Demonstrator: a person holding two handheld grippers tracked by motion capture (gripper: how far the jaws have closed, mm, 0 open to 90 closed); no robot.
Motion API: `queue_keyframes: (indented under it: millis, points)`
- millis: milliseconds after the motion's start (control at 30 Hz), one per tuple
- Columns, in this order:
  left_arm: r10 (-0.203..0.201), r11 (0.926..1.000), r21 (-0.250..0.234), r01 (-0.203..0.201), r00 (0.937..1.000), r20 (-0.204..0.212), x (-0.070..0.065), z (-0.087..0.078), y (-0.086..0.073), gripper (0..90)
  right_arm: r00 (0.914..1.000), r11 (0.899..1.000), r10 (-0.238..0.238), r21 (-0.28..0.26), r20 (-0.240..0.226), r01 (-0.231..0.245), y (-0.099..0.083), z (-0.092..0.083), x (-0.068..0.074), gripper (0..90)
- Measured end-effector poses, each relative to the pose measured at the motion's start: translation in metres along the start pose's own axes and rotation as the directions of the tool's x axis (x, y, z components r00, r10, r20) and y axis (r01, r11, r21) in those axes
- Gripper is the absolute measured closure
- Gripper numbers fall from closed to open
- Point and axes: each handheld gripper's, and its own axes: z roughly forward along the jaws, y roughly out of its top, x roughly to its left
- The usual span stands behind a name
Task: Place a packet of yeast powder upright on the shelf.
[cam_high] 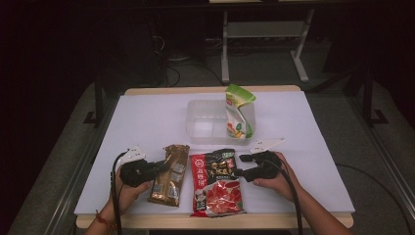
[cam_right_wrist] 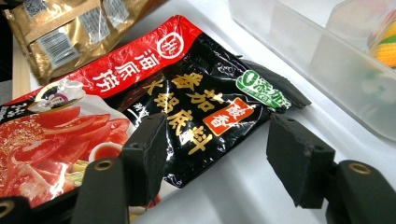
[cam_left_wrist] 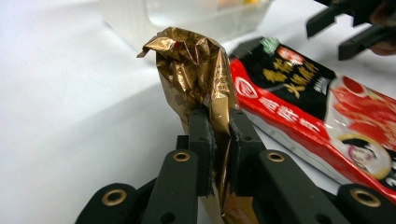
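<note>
A gold foil packet (cam_high: 170, 174) lies at the front left of the white table, and my left gripper (cam_high: 162, 167) is shut on its edge; in the left gripper view the crumpled gold packet (cam_left_wrist: 198, 74) rises from between the jaws at my left gripper (cam_left_wrist: 219, 140). A red and black sauce packet (cam_high: 217, 182) lies beside it. My right gripper (cam_high: 242, 165) stands open at that packet's right edge; the right gripper view has the red and black packet (cam_right_wrist: 140, 98) partly between the jaws of my right gripper (cam_right_wrist: 219, 154).
A clear plastic bin (cam_high: 208, 122) stands at the table's middle with a green and white pouch (cam_high: 238, 111) upright in its right compartment. The bin wall (cam_right_wrist: 317, 51) is close to my right gripper. White tabletop (cam_high: 147, 117) spreads on the left.
</note>
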Motion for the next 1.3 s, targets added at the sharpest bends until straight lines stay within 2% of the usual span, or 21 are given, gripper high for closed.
queue_keyframes:
  millis: [233,367,700,833,967,1133,1200,1300]
  points:
    - [0.018,0.9963,-0.083,-0.021,0.9989,-0.044,0.0,-0.009,0.007,82.6,0.9999,1.0,0.006,-0.018,0.013,-0.006,-0.001,-0.007,-0.002,37.5]
    - [0.04,0.9927,-0.111,-0.048,0.9963,-0.076,-0.004,-0.012,0.012,82.9,0.9997,0.999,0.004,-0.037,0.024,-0.003,-0.002,-0.014,-0.003,37.0]
    - [0.044,0.9823,-0.177,-0.062,0.9934,-0.106,-0.003,-0.016,0.029,83.3,0.9964,0.996,-0.014,-0.089,0.084,0.021,-0.003,-0.04,-0.006,35.2]
    - [0.048,0.9773,-0.2,-0.07,0.9924,-0.113,-0.002,-0.018,0.034,83.4,0.9883,0.992,-0.052,-0.11,0.144,0.068,-0.004,-0.054,-0.005,33.1]
    - [0.037,0.9729,-0.223,-0.063,0.9926,-0.115,0.001,-0.02,0.042,83.4,0.9758,0.983,-0.088,-0.14,0.2,0.117,-0.004,-0.066,-0.005,29.4]
    - [0.049,0.9653,-0.249,-0.077,0.992,-0.117,0.002,-0.019,0.053,83.5,0.9678,0.978,-0.094,-0.159,0.233,0.133,-0.005,-0.074,-0.008,27.8]
    - [0.057,0.9621,-0.259,-0.085,0.992,-0.113,0.002,-0.018,0.057,83.5,0.9702,0.977,-0.08,-0.173,0.228,0.122,-0.009,-0.078,-0.009,27.1]
    - [0.061,0.9581,-0.273,-0.088,0.9927,-0.104,0.001,-0.015,0.061,83.5,0.9642,0.976,-0.079,-0.177,0.253,0.127,-0.018,-0.083,-0.009,26.6]
